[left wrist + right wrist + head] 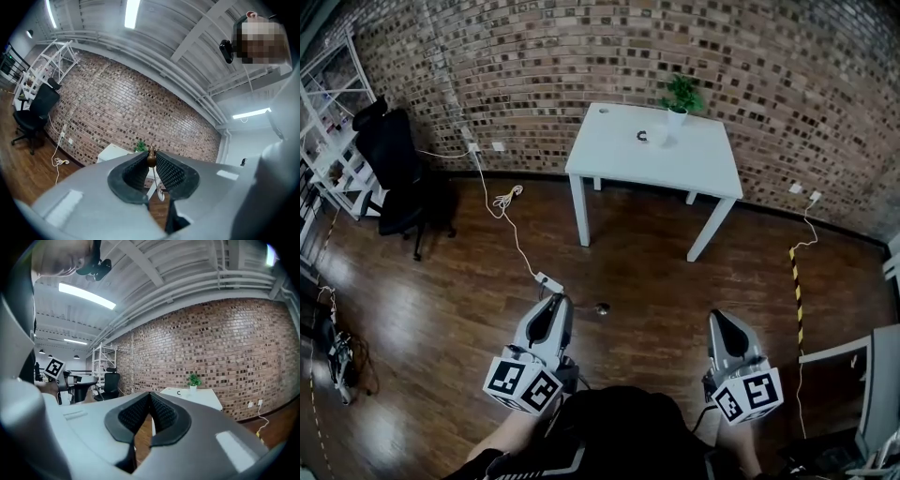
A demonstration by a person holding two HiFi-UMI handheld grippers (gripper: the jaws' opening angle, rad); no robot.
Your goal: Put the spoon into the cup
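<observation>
Well short of the white surface (619,155), a person stood on the wooden floor (441,309) with a gripper in each hand, both pointed level toward the brick wall. The left gripper (555,300) had its fingers (171,171) clenched on the spoon (151,158), pinching it by the brown knob at the handle's end so that the thin stem and pale bowl dangled beneath. The right gripper (719,319) carried nothing; its fingers (161,411) were pressed together with no gap between them. What appeared to be the cup (657,137), small and pale, sat near the surface's far edge toward the far right corner, just beside a potted plant (682,94). The spoon was thus well apart from the cup, with open floor between. The step in hand looked to be the carry: spoon secured, approach not yet finished. The next move would likely call for closing on the surface's near edge, bringing the dangling bowl above the cup's mouth and lowering it inside before letting go. Care would be needed that the hanging spoon did not swing against the rim or the plant.
</observation>
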